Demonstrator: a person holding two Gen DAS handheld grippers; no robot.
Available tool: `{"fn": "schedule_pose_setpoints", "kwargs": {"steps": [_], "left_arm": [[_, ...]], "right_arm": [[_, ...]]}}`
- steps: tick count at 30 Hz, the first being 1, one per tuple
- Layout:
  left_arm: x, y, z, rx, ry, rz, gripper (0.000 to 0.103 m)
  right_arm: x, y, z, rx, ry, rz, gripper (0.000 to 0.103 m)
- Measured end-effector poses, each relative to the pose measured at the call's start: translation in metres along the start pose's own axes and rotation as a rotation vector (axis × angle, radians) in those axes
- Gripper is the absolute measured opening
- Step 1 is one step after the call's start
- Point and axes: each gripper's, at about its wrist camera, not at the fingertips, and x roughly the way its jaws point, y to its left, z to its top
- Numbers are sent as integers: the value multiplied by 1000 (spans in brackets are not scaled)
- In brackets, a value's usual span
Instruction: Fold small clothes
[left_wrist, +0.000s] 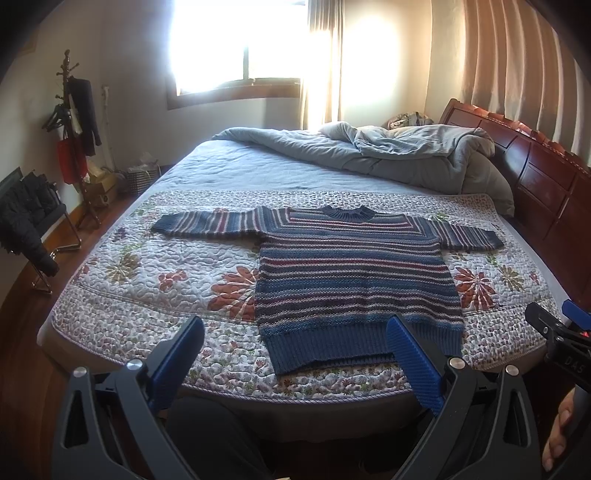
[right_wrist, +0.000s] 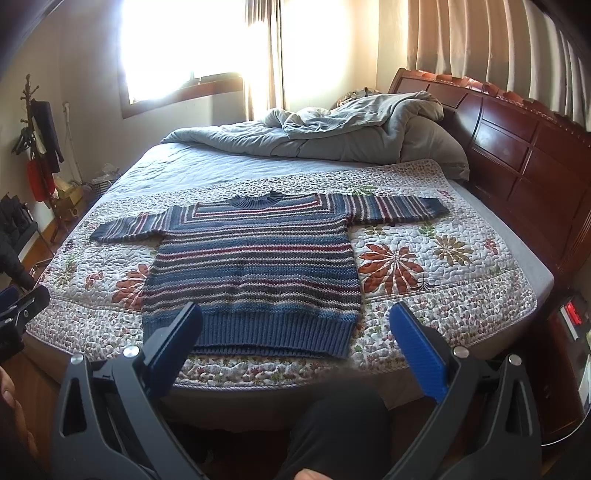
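A striped knit sweater (left_wrist: 354, 280) lies flat, sleeves spread out, on a floral quilt (left_wrist: 155, 266) across the near part of the bed (right_wrist: 207, 162). Both grippers hover short of the near edge: left gripper (left_wrist: 295, 339) fingers spread wide, empty; right gripper (right_wrist: 295, 328) fingers likewise spread. A grey duvet (right_wrist: 332, 129) is bunched at the far right.

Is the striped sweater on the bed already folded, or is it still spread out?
Spread out. The sweater lies flat on the quilt with both sleeves stretched sideways, and its hem and collar show. No part is folded over.
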Motion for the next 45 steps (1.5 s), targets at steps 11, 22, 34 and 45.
{"fn": "schedule_pose_setpoints", "kwargs": {"steps": [11, 22, 34, 45], "left_arm": [[1, 1, -2, -3, 6, -3, 99], [5, 2, -4, -4, 11, -7, 99], [10, -2, -5, 3, 20, -8, 99], [13, -3, -4, 6, 26, -6, 99]], "right_arm": [[-1, 0, 0, -3, 0, -3, 100], [-2, 1, 0, -10, -9, -10, 100], [0, -1, 2, -12, -12, -13, 100], [4, -1, 2, -14, -7, -11, 100]]}}
